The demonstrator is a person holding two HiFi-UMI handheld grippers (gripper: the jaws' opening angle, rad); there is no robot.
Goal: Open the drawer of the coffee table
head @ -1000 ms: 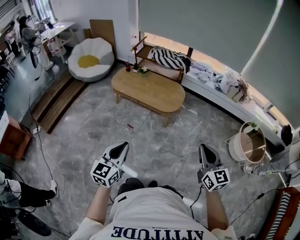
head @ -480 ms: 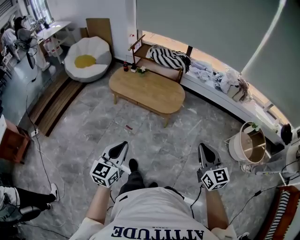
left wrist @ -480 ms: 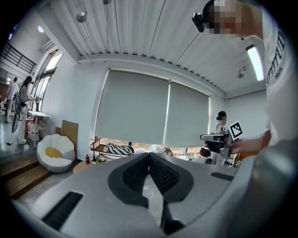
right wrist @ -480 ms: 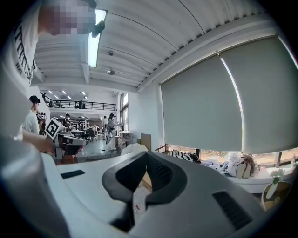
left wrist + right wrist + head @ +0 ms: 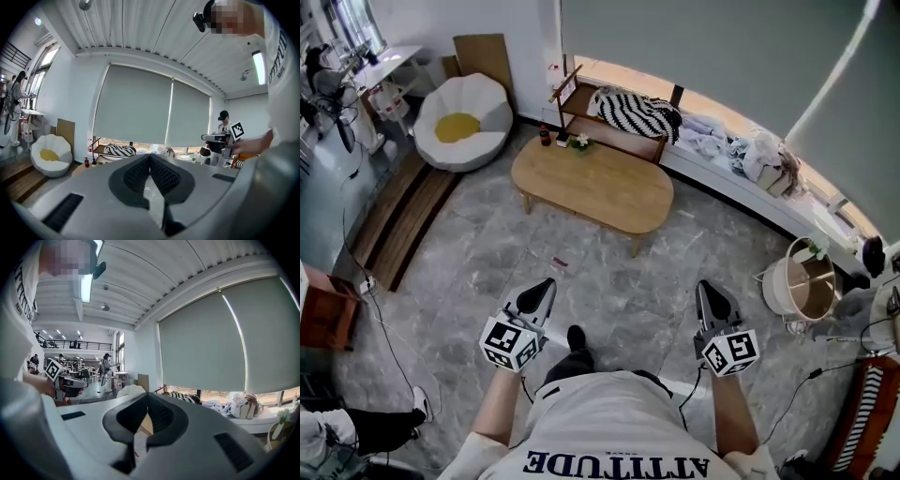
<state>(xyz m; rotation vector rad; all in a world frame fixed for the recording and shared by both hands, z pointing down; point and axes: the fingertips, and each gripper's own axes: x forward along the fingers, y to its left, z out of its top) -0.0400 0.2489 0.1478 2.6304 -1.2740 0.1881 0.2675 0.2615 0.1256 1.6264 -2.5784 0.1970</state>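
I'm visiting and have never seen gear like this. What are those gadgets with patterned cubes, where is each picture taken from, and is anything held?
No robot here: a person holds a left gripper and a right gripper, one per hand; the cubes belong to them. The top-down picture comes from a camera on the person's head; the other two from cameras riding on each gripper, looking along its jaws. Both grippers are shut and empty. Ahead stands the oval wooden coffee table, with what seems a small plant at its far edge. No drawer shows from here.
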